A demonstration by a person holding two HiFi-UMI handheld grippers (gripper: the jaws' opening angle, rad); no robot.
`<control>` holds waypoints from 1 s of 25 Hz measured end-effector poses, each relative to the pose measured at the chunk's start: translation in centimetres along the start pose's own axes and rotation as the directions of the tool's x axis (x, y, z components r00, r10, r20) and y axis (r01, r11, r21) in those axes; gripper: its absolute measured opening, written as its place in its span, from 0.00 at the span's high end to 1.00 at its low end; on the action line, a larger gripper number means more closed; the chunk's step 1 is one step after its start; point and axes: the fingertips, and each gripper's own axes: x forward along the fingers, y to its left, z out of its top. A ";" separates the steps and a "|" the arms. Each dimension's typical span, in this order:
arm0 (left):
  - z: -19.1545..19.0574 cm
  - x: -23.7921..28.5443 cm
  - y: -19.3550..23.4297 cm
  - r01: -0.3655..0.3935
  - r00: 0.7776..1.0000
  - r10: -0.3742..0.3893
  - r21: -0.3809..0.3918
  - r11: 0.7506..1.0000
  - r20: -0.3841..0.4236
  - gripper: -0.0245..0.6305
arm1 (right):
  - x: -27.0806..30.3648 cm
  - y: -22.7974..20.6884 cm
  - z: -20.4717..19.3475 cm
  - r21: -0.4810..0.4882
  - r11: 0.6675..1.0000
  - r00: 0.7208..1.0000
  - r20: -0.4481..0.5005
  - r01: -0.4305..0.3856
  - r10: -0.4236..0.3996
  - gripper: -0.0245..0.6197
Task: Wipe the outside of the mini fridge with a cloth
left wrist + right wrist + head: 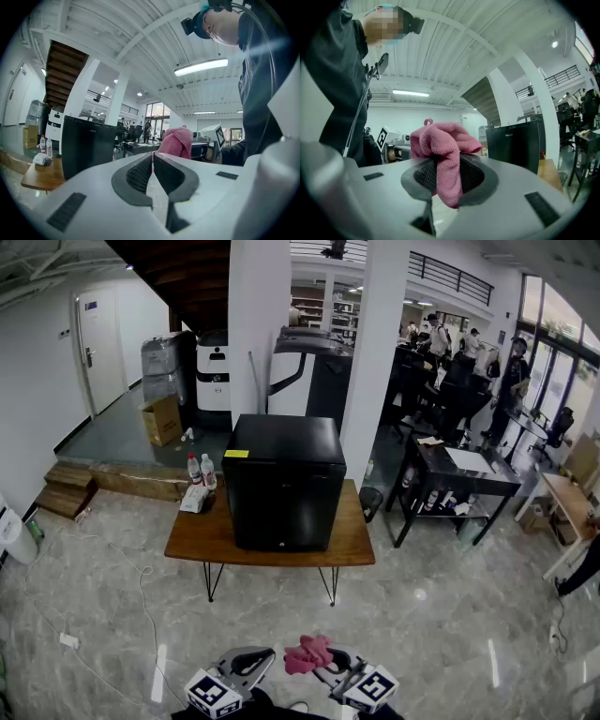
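Left gripper (261,659) and right gripper (323,667) are hanging side by side low over the marble floor (112,596), well apart from the black mini fridge (284,482).
At left, the left gripper is showing its fingers (136,173) closed tip to tip with nothing between them. Just beside it, a pink cloth (307,653) is bunching up out of the right gripper, whose fingers (471,176) are clamping on it while one fold is draping down over them. Farther off, two water bottles (201,470) are standing at the left end of the wooden desk (352,540), near the fridge, which is sitting mid-desk with its door shut. A black side table (450,474) is standing off to the right.
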 end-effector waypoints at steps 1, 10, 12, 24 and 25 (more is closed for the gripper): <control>-0.1 0.0 0.0 -0.002 1.000 0.002 -0.001 1.000 -0.002 0.93 | 0.0 0.0 0.1 -0.002 1.000 1.000 0.003 -0.003 0.003 0.83; -0.6 0.3 -0.3 -0.019 1.000 0.018 -0.046 0.999 -0.014 0.93 | -0.5 -0.4 0.0 0.015 1.000 1.000 0.014 -0.008 0.008 0.83; -0.5 0.3 -0.3 -0.020 1.000 0.019 -0.046 0.999 -0.011 0.93 | -0.8 -0.7 0.3 0.028 1.000 1.000 0.025 -0.002 0.001 0.83; -0.4 0.7 0.3 -0.032 0.999 0.032 -0.023 0.999 -0.010 0.93 | -1.0 -1.8 0.3 0.091 0.996 0.997 0.075 -0.013 0.006 0.82; -0.4 1.1 0.8 -0.034 0.999 0.034 -0.014 0.999 -0.006 0.93 | -0.8 -2.2 0.4 0.082 0.996 0.997 0.080 -0.019 0.012 0.82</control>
